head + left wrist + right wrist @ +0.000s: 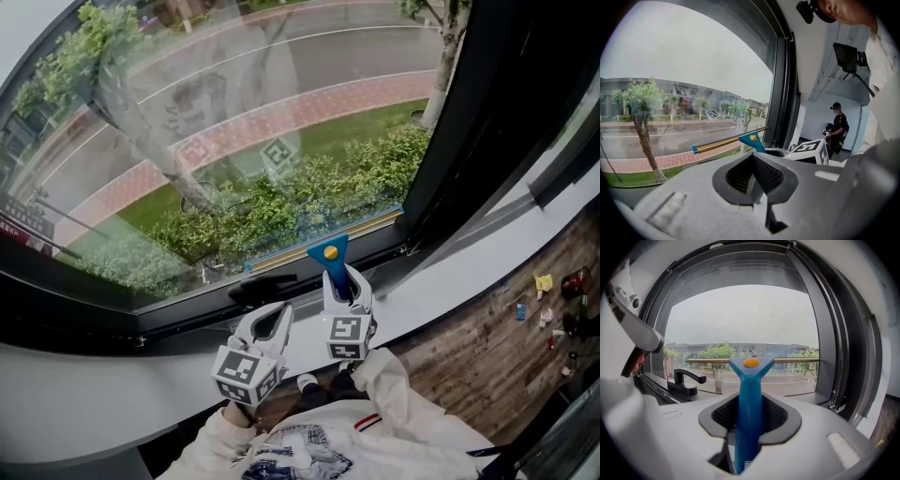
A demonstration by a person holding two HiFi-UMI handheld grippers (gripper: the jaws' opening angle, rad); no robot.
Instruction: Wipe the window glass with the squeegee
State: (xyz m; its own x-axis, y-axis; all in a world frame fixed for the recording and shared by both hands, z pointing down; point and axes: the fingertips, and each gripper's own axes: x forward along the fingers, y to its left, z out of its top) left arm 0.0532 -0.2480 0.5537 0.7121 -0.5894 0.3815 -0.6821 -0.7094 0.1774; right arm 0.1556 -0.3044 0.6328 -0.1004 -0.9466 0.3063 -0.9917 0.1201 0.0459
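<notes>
The squeegee has a blue handle with an orange dot and a brass-coloured blade bar. Its blade lies against the window glass just above the bottom frame. My right gripper is shut on the blue handle, which stands upright between the jaws in the right gripper view, where the squeegee fills the middle. My left gripper hovers over the sill just left of the right one, shut with nothing in it. From the left gripper view the squeegee shows ahead to the right.
A black window handle sits on the bottom frame just left of the squeegee. The dark side frame borders the glass on the right. A white sill runs below. Small items lie on the wooden floor. Another person stands far behind.
</notes>
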